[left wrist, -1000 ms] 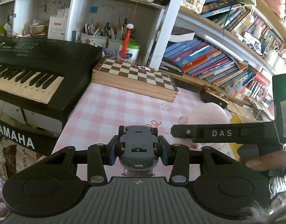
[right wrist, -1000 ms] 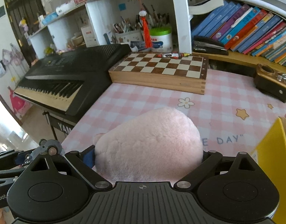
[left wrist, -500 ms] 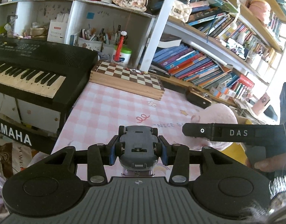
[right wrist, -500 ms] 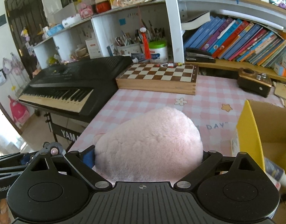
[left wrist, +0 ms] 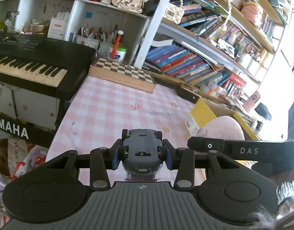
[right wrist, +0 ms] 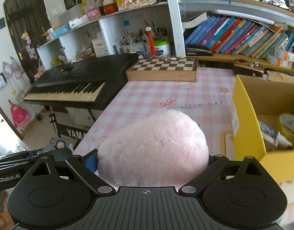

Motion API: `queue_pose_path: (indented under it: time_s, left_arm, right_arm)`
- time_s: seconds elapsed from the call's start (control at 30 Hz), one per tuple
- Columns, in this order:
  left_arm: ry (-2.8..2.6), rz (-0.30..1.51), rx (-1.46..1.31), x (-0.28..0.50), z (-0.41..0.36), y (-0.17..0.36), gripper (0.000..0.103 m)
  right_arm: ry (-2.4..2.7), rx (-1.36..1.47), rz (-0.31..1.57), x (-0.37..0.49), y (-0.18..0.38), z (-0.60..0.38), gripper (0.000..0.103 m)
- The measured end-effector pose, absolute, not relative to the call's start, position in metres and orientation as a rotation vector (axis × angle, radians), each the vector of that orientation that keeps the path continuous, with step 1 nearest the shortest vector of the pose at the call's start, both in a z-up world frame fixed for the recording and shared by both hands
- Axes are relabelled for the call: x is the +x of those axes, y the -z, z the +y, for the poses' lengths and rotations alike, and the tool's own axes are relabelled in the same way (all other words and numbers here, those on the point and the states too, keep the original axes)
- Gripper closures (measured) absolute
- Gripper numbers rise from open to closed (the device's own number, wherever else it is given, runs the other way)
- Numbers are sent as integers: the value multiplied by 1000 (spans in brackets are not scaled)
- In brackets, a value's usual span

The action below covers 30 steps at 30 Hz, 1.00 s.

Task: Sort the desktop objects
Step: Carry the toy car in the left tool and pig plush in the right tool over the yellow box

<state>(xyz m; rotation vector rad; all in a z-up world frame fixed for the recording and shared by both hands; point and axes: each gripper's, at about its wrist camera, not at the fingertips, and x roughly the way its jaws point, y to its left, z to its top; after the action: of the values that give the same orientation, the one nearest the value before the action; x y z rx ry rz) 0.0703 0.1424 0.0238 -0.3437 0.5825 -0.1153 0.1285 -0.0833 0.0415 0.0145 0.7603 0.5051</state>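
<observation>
My left gripper point(left wrist: 141, 156) is shut on a small grey toy car point(left wrist: 140, 149), held upside down with its wheels showing, above the near edge of the pink checked tablecloth point(left wrist: 112, 115). My right gripper point(right wrist: 150, 158) is shut on a fluffy pink plush toy point(right wrist: 154, 145), which hides both fingertips. The plush point(left wrist: 223, 126) also shows in the left wrist view, behind the right gripper's black arm. A yellow cardboard box point(right wrist: 244, 118) stands open at the right, holding a tape roll point(right wrist: 289, 125) and other small items. The left gripper with its car point(right wrist: 57, 145) appears at the lower left of the right wrist view.
A wooden chessboard box point(right wrist: 163, 70) lies at the back of the table. A black keyboard point(right wrist: 80, 80) stands off the table's left edge. Shelves of books point(right wrist: 242, 36) and pen holders point(right wrist: 133, 44) line the wall. A small brown box point(right wrist: 246, 68) sits at the back right.
Both grippers have drawn back from the shelves and swung right, each keeping its object. The yellow box has come into view at the right.
</observation>
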Motion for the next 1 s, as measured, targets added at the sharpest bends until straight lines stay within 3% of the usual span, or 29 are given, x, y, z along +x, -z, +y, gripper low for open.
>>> queue_pose_path:
  time_s: [1.0]
  left_arm:
    - [397, 680, -268, 21, 93, -17, 63]
  right_arm:
    - [-268, 93, 805, 18, -32, -147, 7]
